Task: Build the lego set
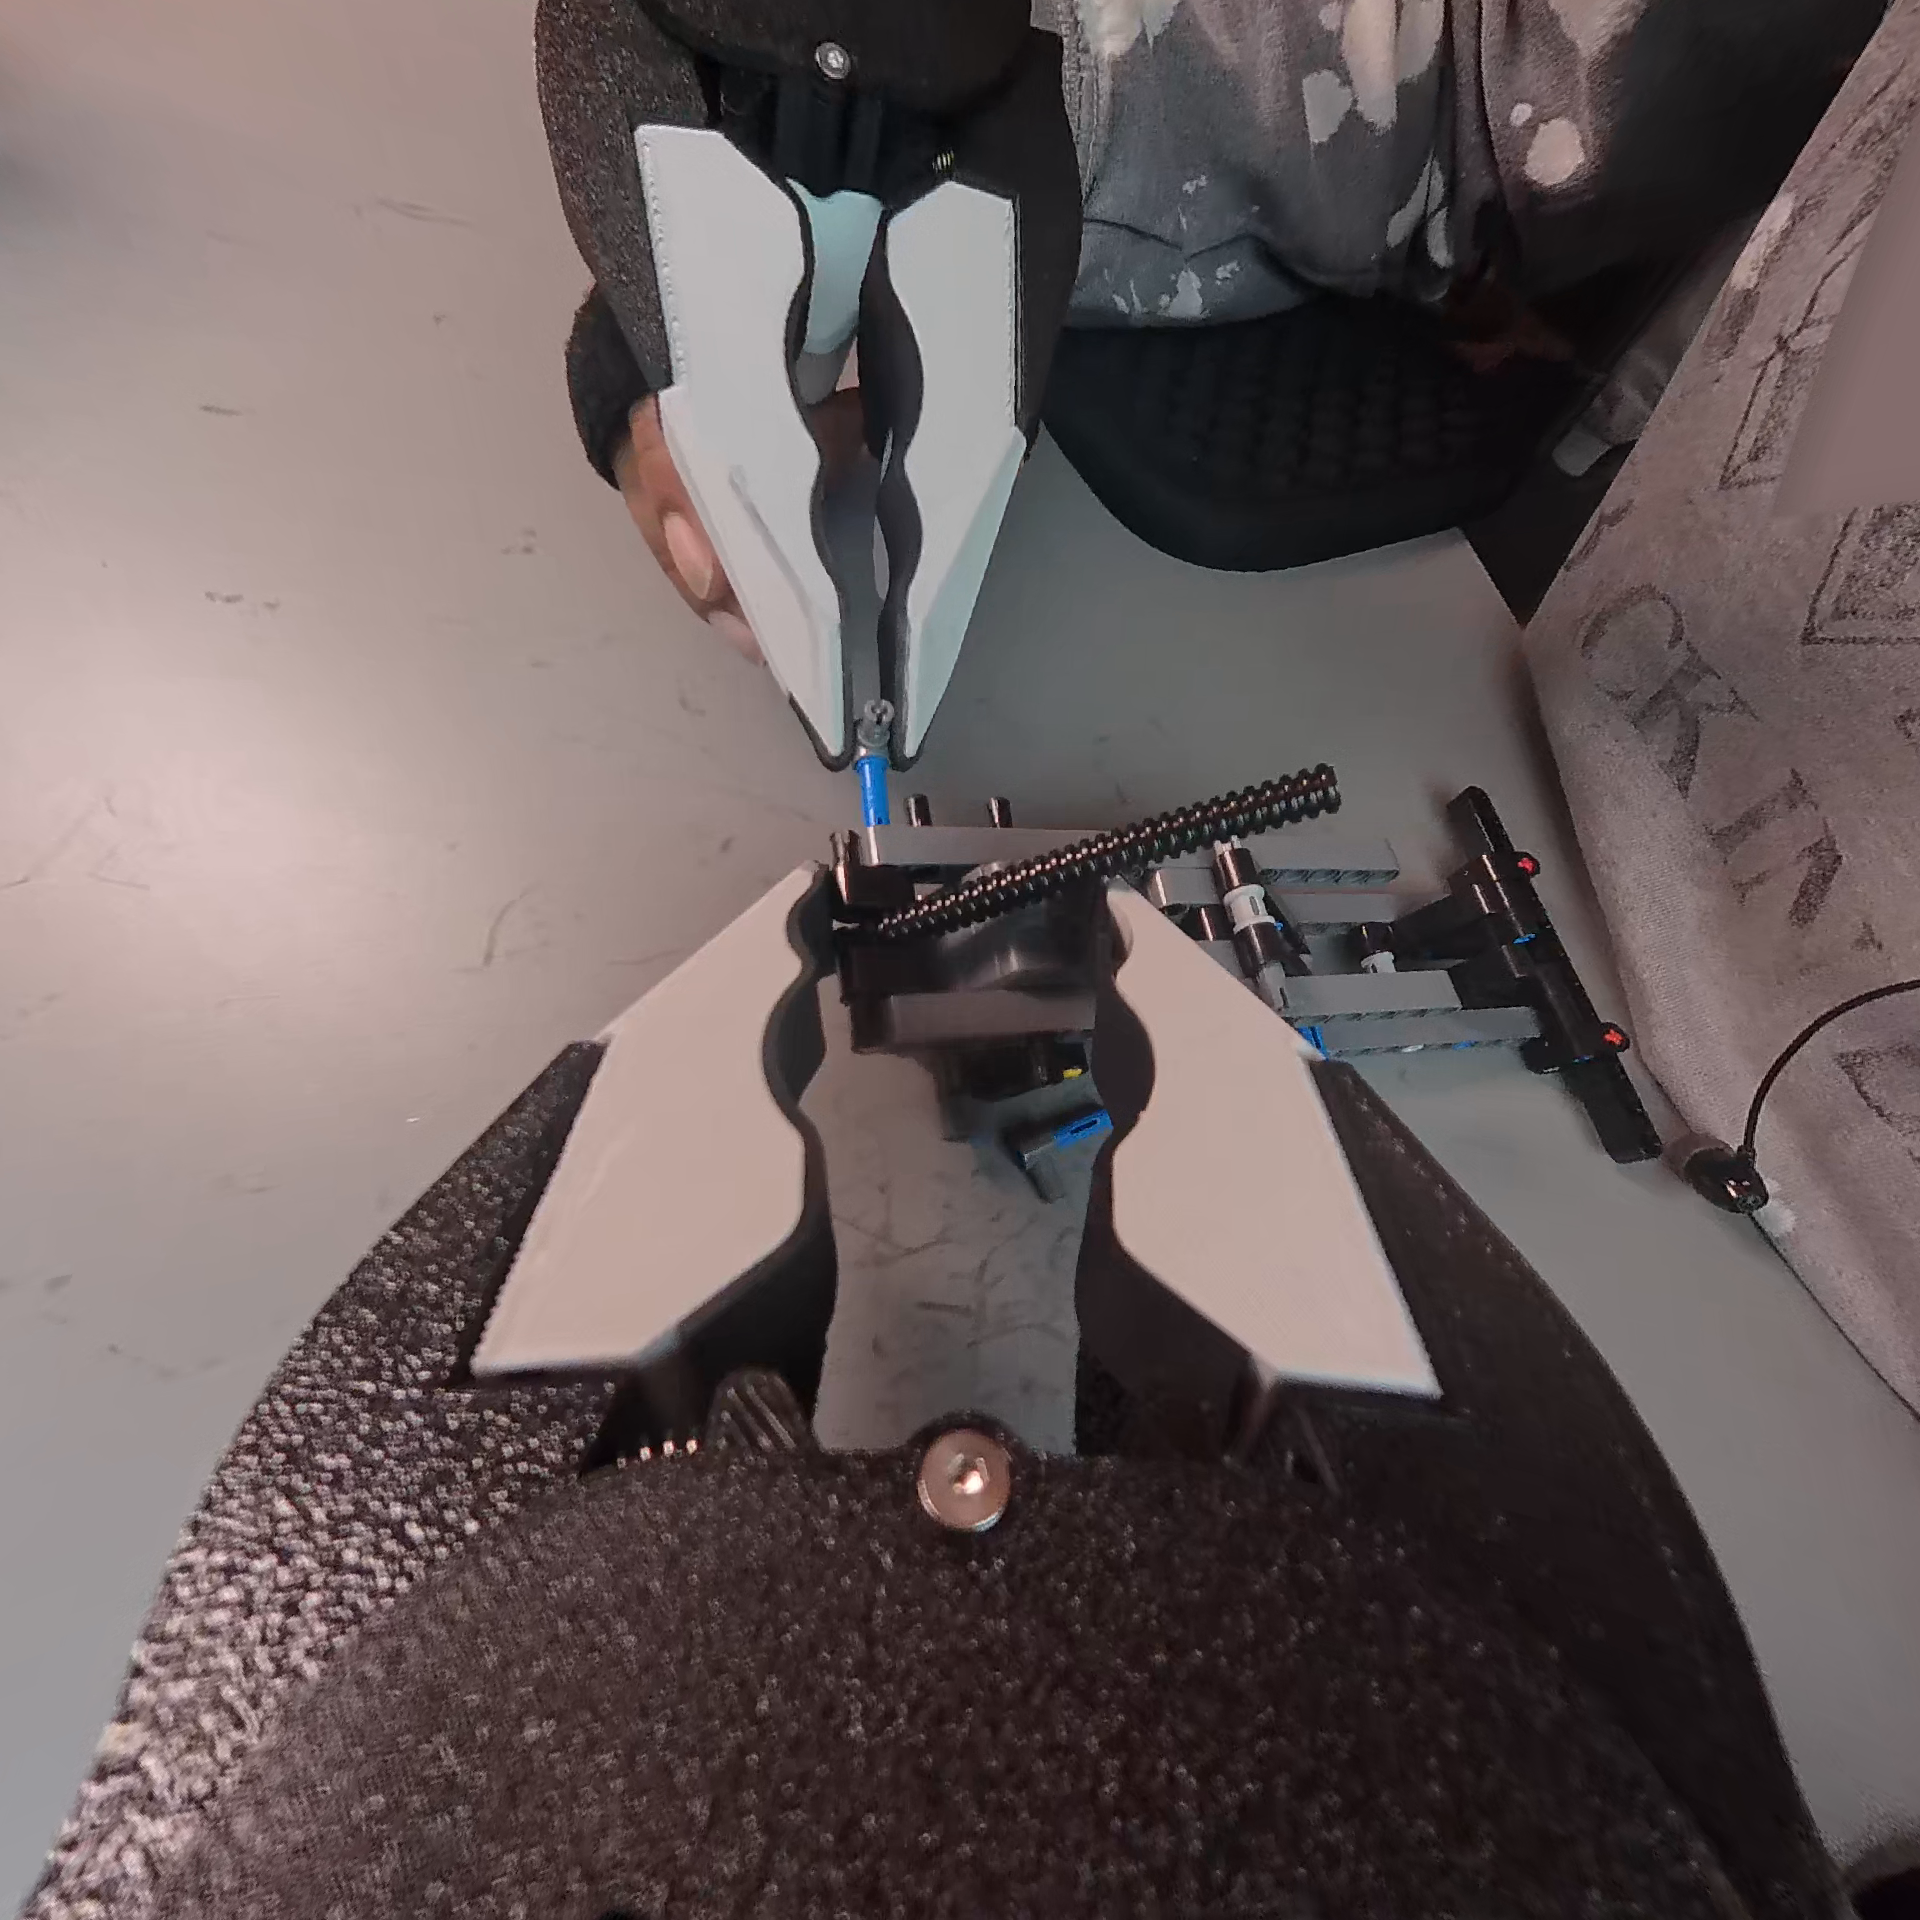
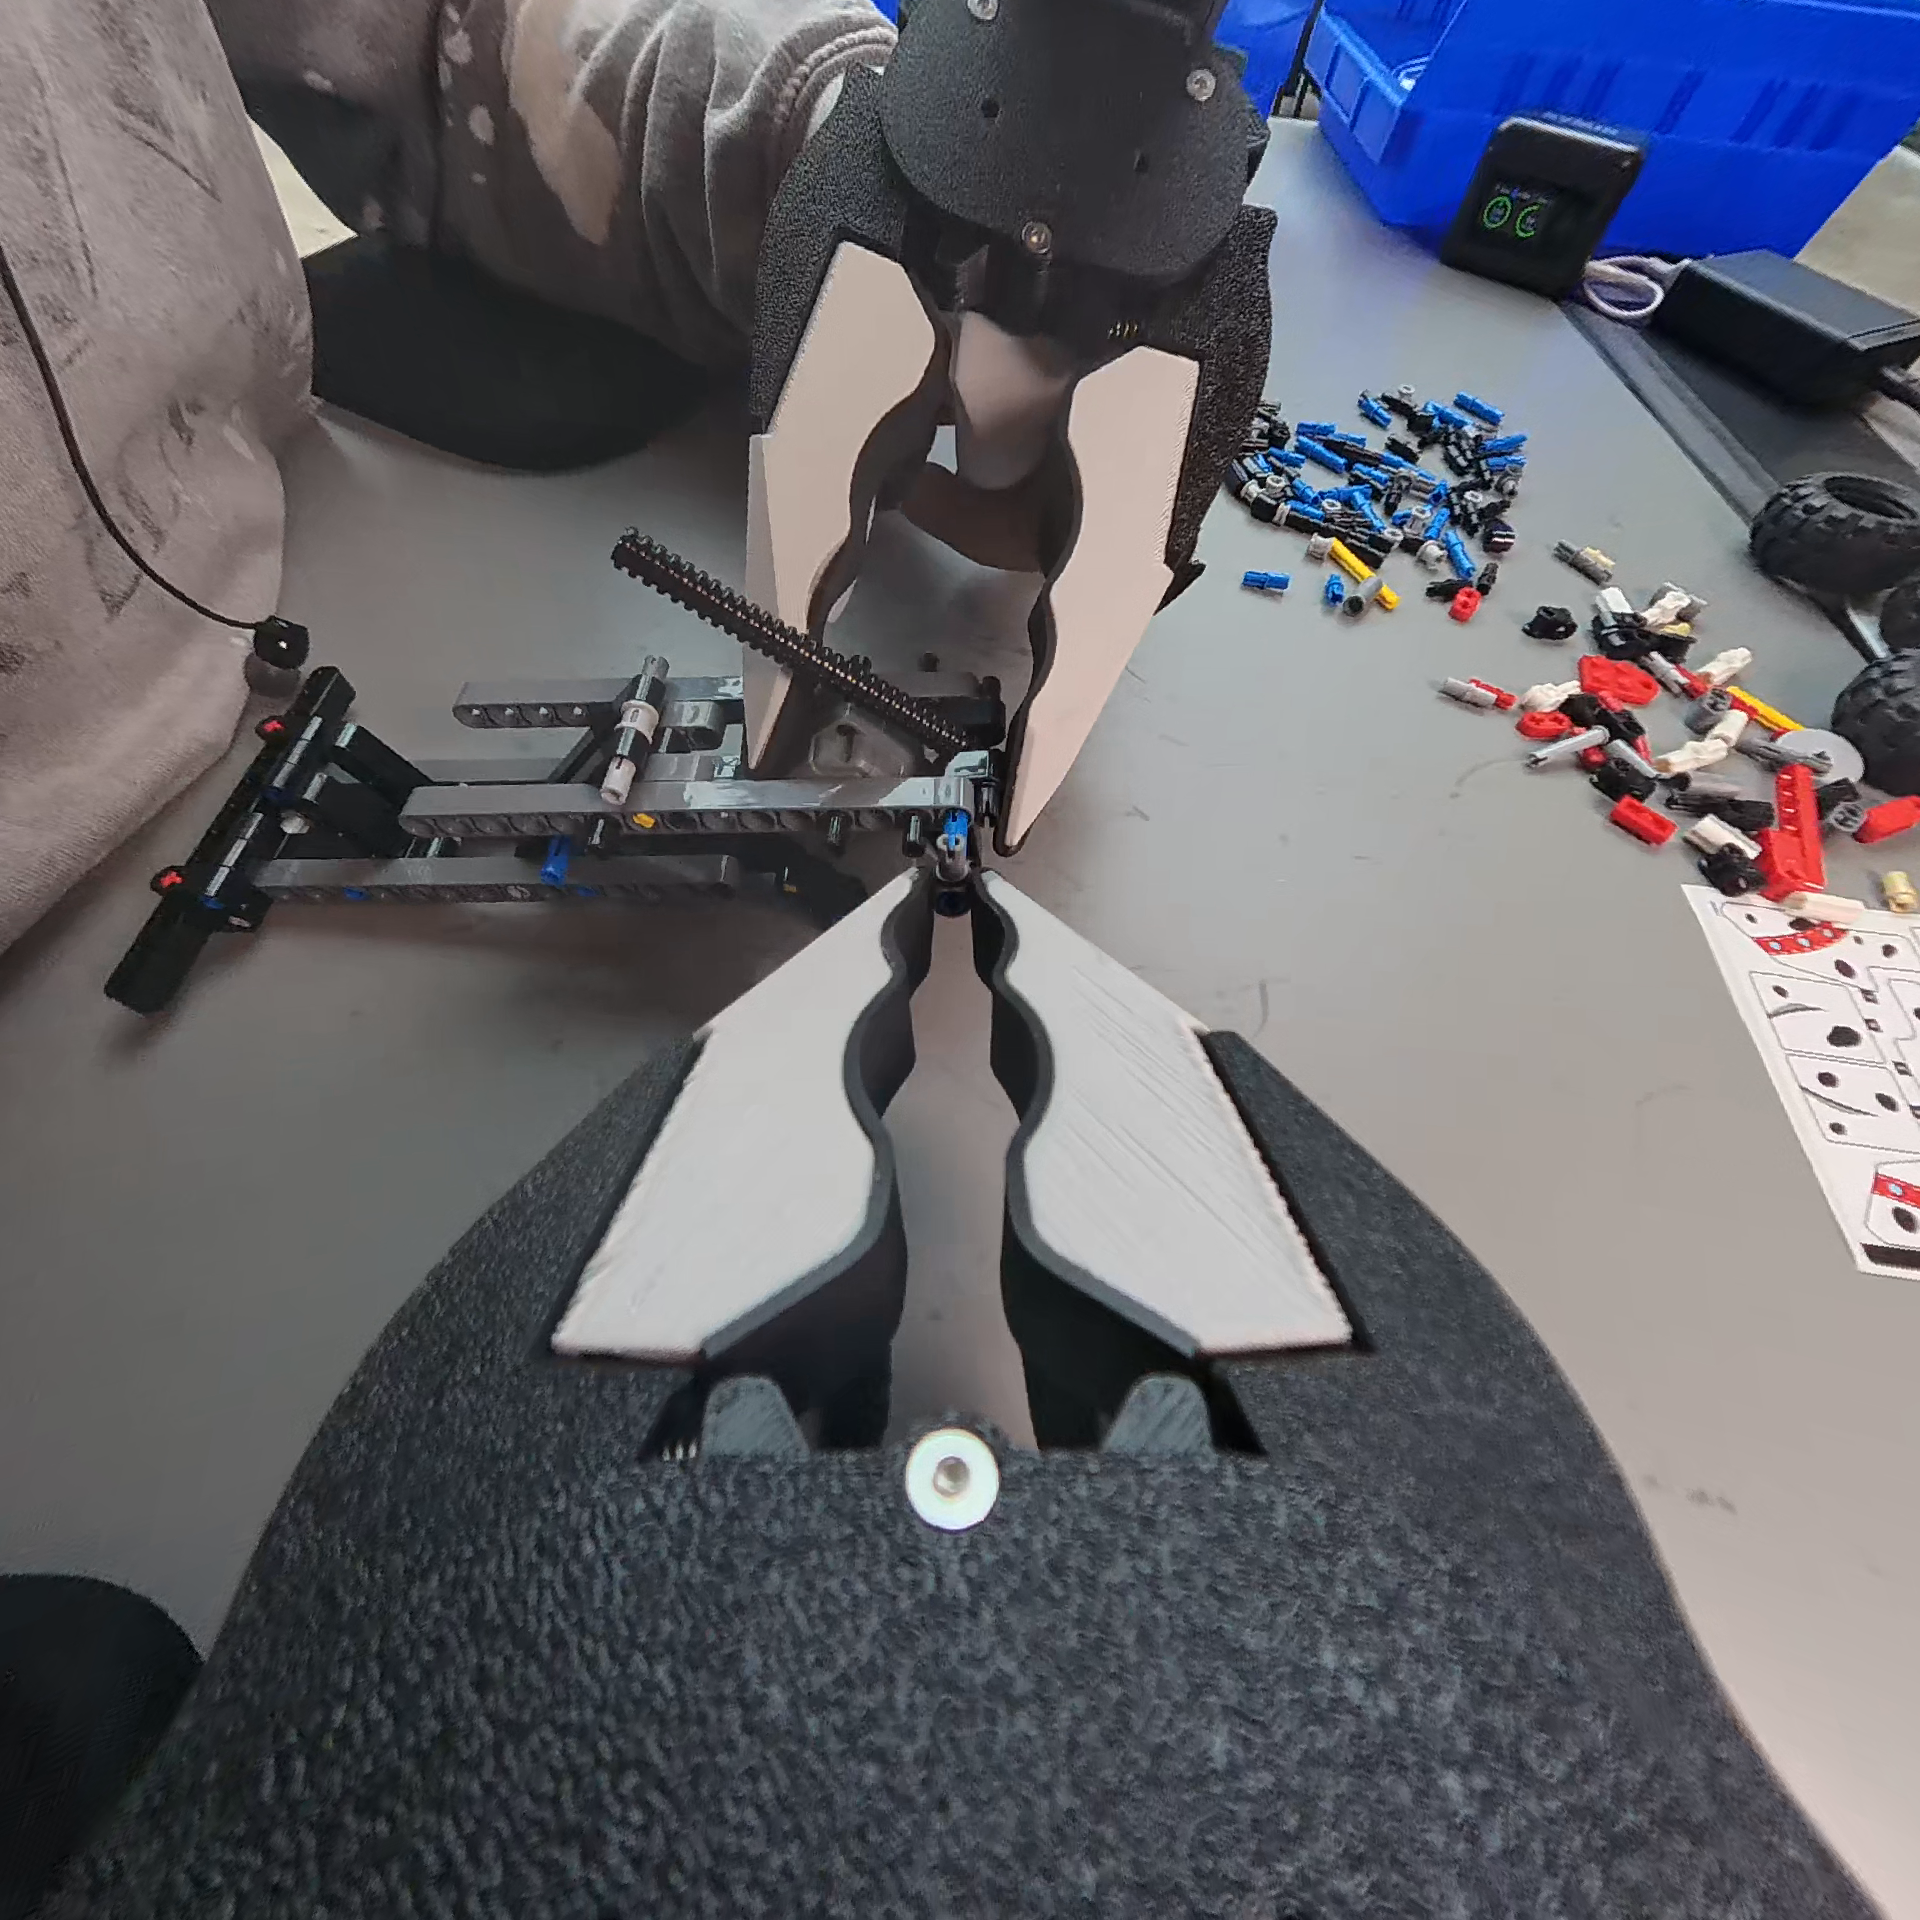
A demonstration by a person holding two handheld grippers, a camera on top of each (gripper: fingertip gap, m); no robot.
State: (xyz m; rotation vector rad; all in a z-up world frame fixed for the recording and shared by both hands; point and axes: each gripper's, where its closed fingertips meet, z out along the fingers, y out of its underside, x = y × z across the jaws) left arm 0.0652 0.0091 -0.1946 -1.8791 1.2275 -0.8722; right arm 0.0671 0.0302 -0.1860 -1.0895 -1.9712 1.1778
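Pin insertion at the near end of the grey-and-black beam chassis with the long black ribbed rod (image 2: 665,790): right gripper (image 2: 948,883) is clamped on a small blue-and-grey connector pin (image 1: 871,774), its blue tip at a hole in the chassis end beam. Left gripper (image 1: 961,940) grips that same end of the chassis, jaws partly spread around it. Keep pin square to the hole, push straight, left bracing; loose parts pile (image 2: 1382,488) lies well off from chassis.

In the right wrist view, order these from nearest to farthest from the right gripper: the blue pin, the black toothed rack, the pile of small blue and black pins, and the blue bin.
1. Blue pin, at the right gripper tips.
2. Black toothed rack, just beyond, left.
3. Pile of small pins, farther right.
4. Blue bin, top right, farthest.
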